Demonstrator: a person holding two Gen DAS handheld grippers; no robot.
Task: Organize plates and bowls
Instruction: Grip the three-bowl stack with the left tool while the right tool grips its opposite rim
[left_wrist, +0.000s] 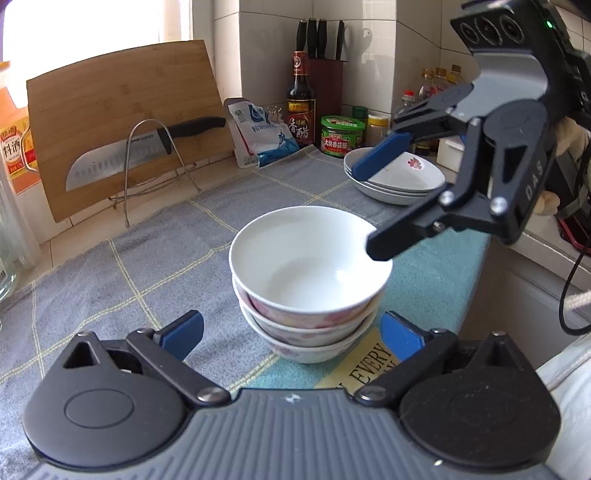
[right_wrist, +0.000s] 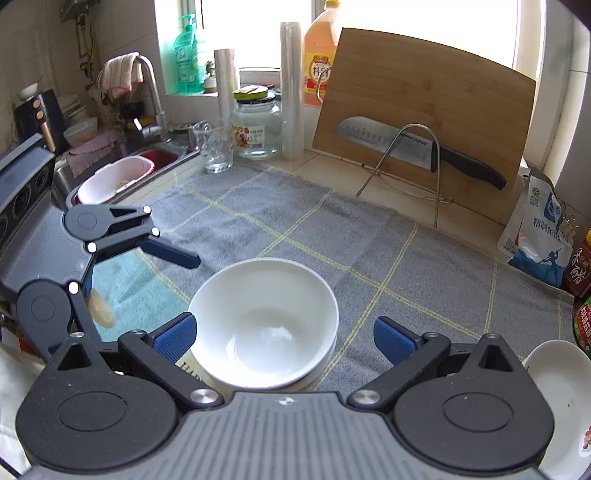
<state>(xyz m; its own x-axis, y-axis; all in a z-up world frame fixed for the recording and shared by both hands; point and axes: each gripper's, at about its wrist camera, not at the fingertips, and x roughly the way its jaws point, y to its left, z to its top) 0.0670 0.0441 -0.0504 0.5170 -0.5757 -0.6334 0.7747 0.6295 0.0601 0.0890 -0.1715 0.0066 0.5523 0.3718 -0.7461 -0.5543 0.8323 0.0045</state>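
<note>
Three bowls (left_wrist: 308, 280) stand nested on the grey cloth (left_wrist: 110, 280), near its front edge. Left gripper (left_wrist: 291, 334): jaws apart, empty, flanking the stack. Right gripper (right_wrist: 284, 338): jaws apart, empty, above the stack. Plates (left_wrist: 399, 181) stacked behind the bowls, toward the right.

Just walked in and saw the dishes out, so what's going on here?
A person is tidying dishes on a counter with a two-finger tool in each hand. Three bowls are nested in a stack on the grey checked cloth, and a stack of plates sits farther back. The left tool is open, just in front of the bowl stack. The right tool is open too, above the top bowl. Neither holds anything at this moment.
</note>
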